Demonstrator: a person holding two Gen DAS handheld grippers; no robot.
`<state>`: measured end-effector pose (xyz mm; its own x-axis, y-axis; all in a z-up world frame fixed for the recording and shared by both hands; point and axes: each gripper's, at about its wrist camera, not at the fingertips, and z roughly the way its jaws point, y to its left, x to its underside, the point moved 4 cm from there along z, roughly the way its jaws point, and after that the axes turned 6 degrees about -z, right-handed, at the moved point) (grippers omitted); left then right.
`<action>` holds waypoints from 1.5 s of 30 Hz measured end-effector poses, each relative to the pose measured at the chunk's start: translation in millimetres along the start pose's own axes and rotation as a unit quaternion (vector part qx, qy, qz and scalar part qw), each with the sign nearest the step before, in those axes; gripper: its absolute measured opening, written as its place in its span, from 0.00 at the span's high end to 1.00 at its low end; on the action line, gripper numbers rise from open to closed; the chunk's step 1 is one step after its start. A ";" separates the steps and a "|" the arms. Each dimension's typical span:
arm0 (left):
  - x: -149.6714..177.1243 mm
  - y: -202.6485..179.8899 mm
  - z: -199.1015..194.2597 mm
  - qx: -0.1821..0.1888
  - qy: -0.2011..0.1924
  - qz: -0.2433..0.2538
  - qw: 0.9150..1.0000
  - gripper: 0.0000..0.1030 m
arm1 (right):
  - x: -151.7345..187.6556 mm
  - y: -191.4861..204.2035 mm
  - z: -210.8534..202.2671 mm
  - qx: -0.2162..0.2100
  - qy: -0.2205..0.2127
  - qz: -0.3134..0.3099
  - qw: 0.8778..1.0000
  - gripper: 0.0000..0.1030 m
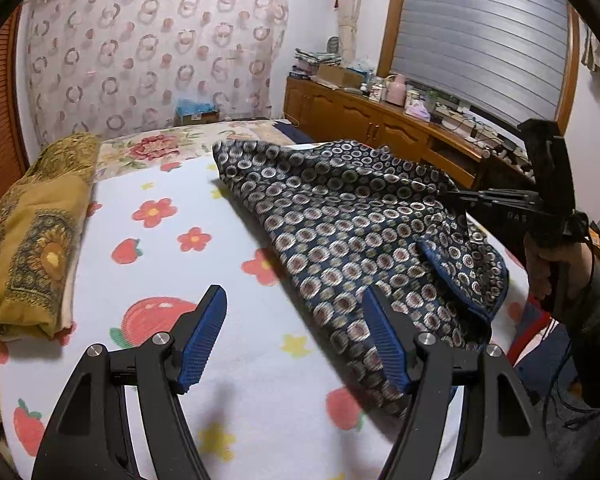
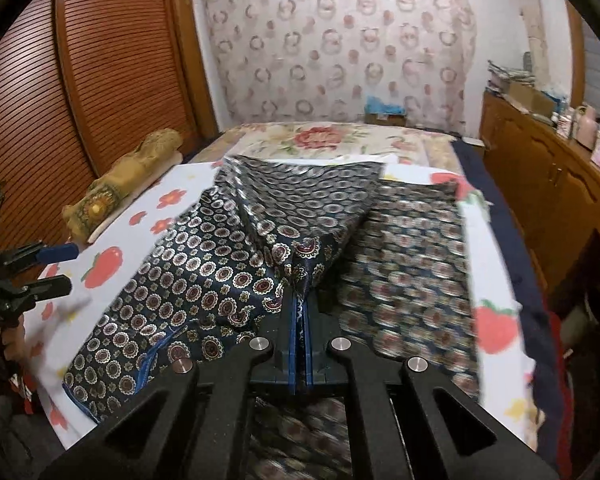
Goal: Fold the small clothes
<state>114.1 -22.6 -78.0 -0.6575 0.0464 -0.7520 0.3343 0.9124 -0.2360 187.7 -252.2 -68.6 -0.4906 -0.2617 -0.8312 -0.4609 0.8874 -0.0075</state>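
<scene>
Bed [image 1: 236, 376] with fruit-print sheet carries dark patterned garment [image 1: 356, 224], half folded. Right gripper [image 2: 299, 320] fingers pinch its near edge. Left gripper [image 1: 294, 336] fingers wide, empty, beside cloth. Advice: carry edge low, align far hem. Folded yellow cloth [image 1: 32, 240] further left.

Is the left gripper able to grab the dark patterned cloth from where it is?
Probably yes. The left gripper is open just above the bedsheet, and the dark patterned cloth has an edge right beside its right finger. Nothing sits between them.
</scene>
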 end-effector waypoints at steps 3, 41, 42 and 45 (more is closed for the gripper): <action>-4.9 -4.2 2.2 0.014 -0.003 -0.005 1.000 0.20 | 13.0 -13.9 -5.5 0.006 0.013 0.011 1.000 0.97; -2.0 -12.9 8.9 0.002 -0.003 -0.010 1.000 0.19 | 64.5 59.0 -42.8 0.044 0.067 -0.047 0.996 0.97; -1.4 -13.9 9.6 0.003 -0.003 -0.009 1.000 0.19 | 67.7 53.0 -51.5 0.052 0.068 -0.041 0.995 0.97; -0.5 -17.0 11.5 0.006 -0.001 -0.006 1.000 0.19 | 77.8 37.2 -76.0 0.068 0.074 -0.022 0.995 0.97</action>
<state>116.5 -42.8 -80.7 -0.6606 0.0339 -0.7500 0.3337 0.9081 -0.2529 76.2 -268.3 -91.3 -0.5808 -0.3456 -0.7371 -0.3853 0.9143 -0.1251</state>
